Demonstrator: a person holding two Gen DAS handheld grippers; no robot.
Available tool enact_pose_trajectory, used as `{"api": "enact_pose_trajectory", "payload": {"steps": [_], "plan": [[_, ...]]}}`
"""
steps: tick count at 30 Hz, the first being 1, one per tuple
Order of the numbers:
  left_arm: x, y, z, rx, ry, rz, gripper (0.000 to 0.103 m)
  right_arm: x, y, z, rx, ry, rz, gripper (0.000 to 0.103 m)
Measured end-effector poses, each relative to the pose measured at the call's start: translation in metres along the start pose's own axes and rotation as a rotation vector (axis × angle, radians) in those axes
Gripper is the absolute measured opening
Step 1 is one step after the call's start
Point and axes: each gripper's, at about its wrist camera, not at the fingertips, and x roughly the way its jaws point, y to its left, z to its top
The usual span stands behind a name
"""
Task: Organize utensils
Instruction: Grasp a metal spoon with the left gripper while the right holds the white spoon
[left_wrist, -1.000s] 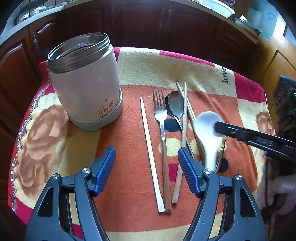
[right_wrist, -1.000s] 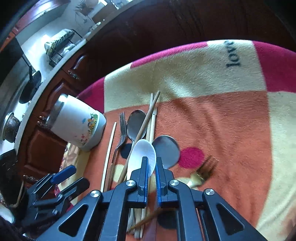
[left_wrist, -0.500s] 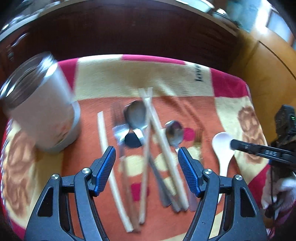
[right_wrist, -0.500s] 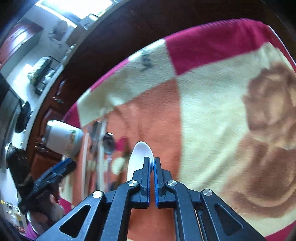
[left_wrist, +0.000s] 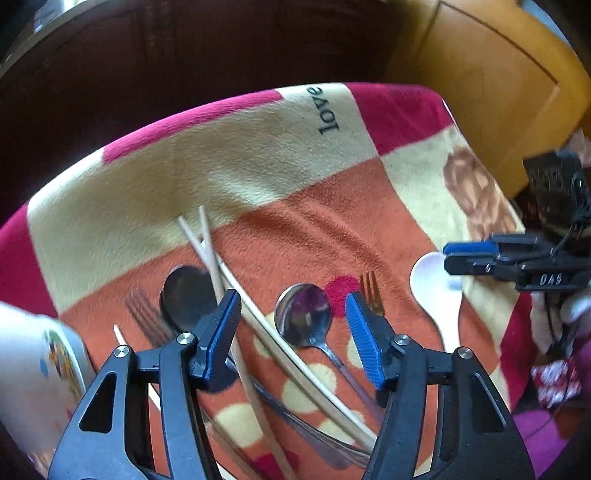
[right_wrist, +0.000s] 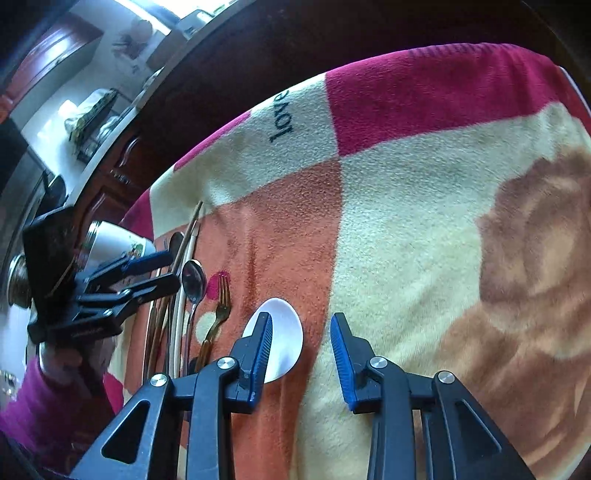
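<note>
A white ceramic spoon lies on the blanket at the right, apart from the pile; it also shows in the right wrist view. My right gripper is open above it, the spoon's bowl by the left finger; it also shows in the left wrist view. My left gripper is open and empty over the pile: a small steel spoon, a gold fork, chopsticks, a larger spoon and a fork. The white canister stands at the left.
A red, cream and orange blanket covers the table. Dark wooden cabinets stand behind it. A yellow wooden door is at the far right. The person's arm in a purple sleeve holds the left gripper.
My right gripper carried the white spoon rightward out of the pile, set it on the blanket and opened. My left gripper swung right, away from the canister.
</note>
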Motion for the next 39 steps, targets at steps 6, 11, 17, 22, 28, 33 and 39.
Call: {"api": "enact_pose_trajectory", "payload": {"steps": [6, 11, 17, 22, 28, 33, 39], "plan": [[0.019, 0.002, 0.004, 0.08, 0.063, 0.007, 0.053, 0.004, -0.006, 0.004, -0.045, 0.015, 0.05, 0.031], [0.022, -0.005, 0.005, 0.141, 0.122, -0.037, 0.034, 0.009, -0.006, 0.009, -0.068, 0.023, 0.085, 0.031], [0.024, -0.014, 0.0, 0.166, 0.146, -0.038, 0.017, 0.011, 0.0, 0.003, -0.102, 0.06, 0.103, 0.02], [0.023, -0.005, 0.0, 0.09, 0.124, -0.069, 0.011, 0.011, 0.003, -0.004, -0.11, 0.046, 0.079, 0.008], [0.024, -0.009, 0.001, 0.092, 0.133, -0.059, 0.012, 0.014, 0.005, -0.002, -0.106, 0.056, 0.083, 0.008], [0.028, -0.016, 0.003, 0.091, 0.129, -0.046, 0.014, 0.018, 0.004, 0.003, -0.093, 0.059, 0.096, 0.008], [0.011, -0.009, -0.003, 0.022, 0.061, -0.058, 0.002, -0.002, 0.015, -0.005, -0.108, -0.023, 0.042, 0.004]]}}
